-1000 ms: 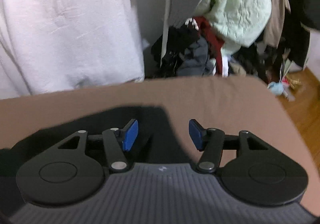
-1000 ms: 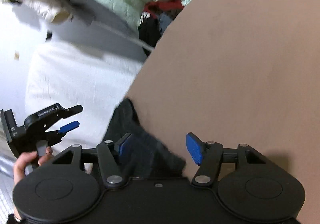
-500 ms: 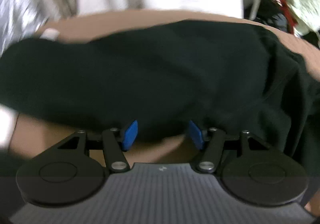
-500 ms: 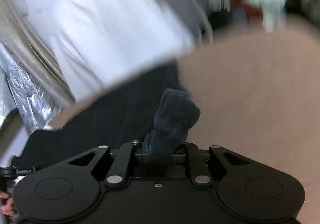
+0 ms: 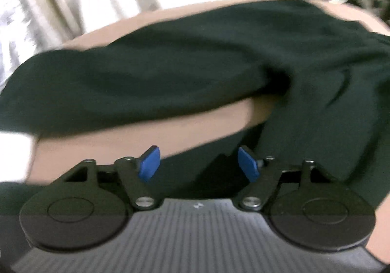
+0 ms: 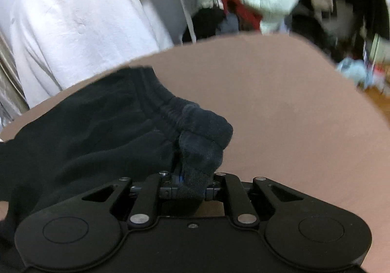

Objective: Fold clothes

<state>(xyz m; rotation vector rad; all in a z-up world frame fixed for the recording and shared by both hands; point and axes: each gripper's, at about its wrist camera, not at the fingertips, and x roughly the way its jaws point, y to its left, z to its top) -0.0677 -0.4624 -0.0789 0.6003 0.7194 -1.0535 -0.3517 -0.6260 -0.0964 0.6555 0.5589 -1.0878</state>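
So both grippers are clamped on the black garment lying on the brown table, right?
Not both. Only the right gripper is clamped on the black garment, as the right wrist view shows. The left gripper is open, its blue pads apart above the cloth on the brown table.

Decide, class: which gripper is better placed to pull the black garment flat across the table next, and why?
Probably the right gripper: it is shut on the black garment at its ribbed band. The left gripper is open and grips nothing.

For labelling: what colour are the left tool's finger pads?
Blue pads, clearest in the left wrist view.
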